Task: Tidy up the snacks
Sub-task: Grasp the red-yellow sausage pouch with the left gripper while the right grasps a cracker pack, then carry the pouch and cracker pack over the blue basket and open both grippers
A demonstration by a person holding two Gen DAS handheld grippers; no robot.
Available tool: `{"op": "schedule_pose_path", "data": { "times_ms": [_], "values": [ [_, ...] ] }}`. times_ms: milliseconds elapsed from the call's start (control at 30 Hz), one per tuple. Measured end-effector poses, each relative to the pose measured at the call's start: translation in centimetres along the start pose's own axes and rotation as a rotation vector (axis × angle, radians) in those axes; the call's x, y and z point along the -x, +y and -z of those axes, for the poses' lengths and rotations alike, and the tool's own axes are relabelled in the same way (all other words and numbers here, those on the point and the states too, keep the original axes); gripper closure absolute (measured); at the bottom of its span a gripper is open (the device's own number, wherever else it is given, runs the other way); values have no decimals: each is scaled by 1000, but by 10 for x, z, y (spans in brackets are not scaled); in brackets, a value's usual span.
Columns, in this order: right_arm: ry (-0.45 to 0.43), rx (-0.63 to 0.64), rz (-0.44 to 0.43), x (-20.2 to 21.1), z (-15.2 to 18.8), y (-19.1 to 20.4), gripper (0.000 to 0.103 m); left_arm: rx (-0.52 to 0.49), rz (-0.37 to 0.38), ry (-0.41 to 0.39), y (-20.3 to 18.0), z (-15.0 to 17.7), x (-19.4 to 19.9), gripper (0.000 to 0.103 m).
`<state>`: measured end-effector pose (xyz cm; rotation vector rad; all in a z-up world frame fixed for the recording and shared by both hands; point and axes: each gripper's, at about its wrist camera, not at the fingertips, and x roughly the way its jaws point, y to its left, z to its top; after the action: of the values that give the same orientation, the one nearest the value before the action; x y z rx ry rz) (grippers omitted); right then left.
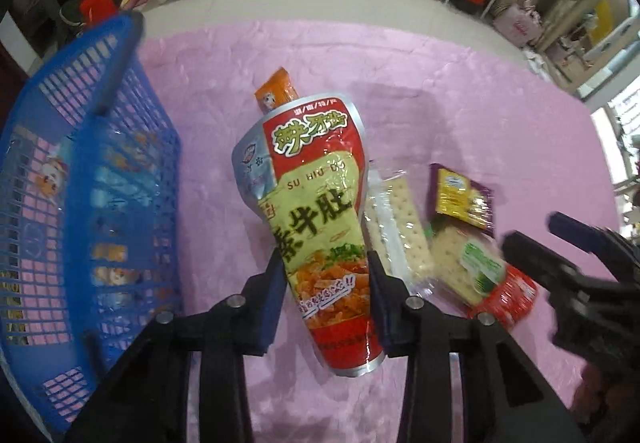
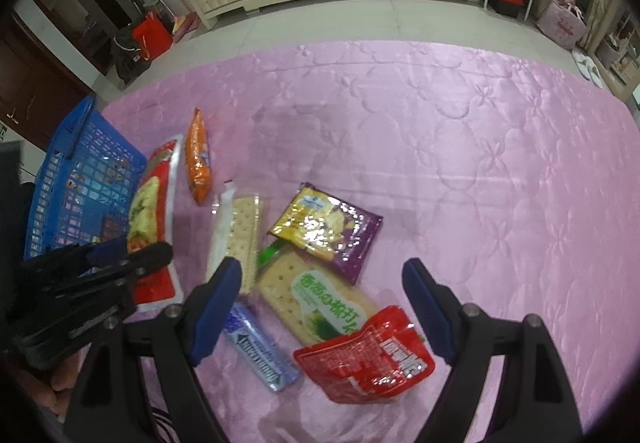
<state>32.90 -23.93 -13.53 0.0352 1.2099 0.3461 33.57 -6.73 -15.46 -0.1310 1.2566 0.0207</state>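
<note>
The left hand-held gripper (image 1: 326,275) has its pads pinched on the red-and-green snack pouch (image 1: 316,211), taking it across the lower half, with the pouch's upper end fanning out beyond the fingertips. From the right wrist view the pouch looks tilted and raised off the pink quilted cover (image 2: 460,147), just beside the blue basket (image 2: 72,195), though whether its far end brushes the cover cannot be told. The pouch is a flat foil-and-plastic sachet: probably light, soft and glossy, so it likely bends at the grip and could slide between the pads if held loosely. A grip across the filled middle (as now) seems sounder than one at a sealed edge, which would let the body swing.

The right hand-held gripper (image 2: 324,307) stands wide apart with nothing between its pads, hovering over the remaining pile. Below it lie a scallion cracker pack (image 2: 320,303), a red sachet (image 2: 364,359), a blue-and-white wrapped bar (image 2: 260,347), a clear-wrapped cracker stack (image 2: 240,239), a purple-and-yellow packet (image 2: 328,227) and an orange packet (image 2: 198,159), several of them overlapping.

The crackers are judged fragile: they want a gentle hold across the short width, not a hard squeeze. The film wrappers look slick, and the overlapping ones may drag a neighbour along when lifted. The basket already holds some wrapped items, seen blurred through its mesh.
</note>
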Motion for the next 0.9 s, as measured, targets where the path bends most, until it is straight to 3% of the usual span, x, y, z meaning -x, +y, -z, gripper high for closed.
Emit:
{"op": "schedule_pose_path", "data": {
  "times_ms": [333,500,733,833,867,900],
  "values": [
    [20,68,-1,-12,-7,43,17,-102,14,-159,16,26,79,68],
    [70,92,-5,-31,-12,62,17,-100,-11,-184,30,31,95,68],
    [186,89,32,-84,-19,78,20,-96,13,-193,42,35,107,68],
    [200,109,74,-98,-19,81,32,-110,24,-201,44,34,115,68],
    [190,127,94,-100,-18,85,53,-111,28,-201,45,34,117,68],
    [194,140,89,-100,-16,89,55,-111,29,-203,47,35,116,68]
  ]
}}
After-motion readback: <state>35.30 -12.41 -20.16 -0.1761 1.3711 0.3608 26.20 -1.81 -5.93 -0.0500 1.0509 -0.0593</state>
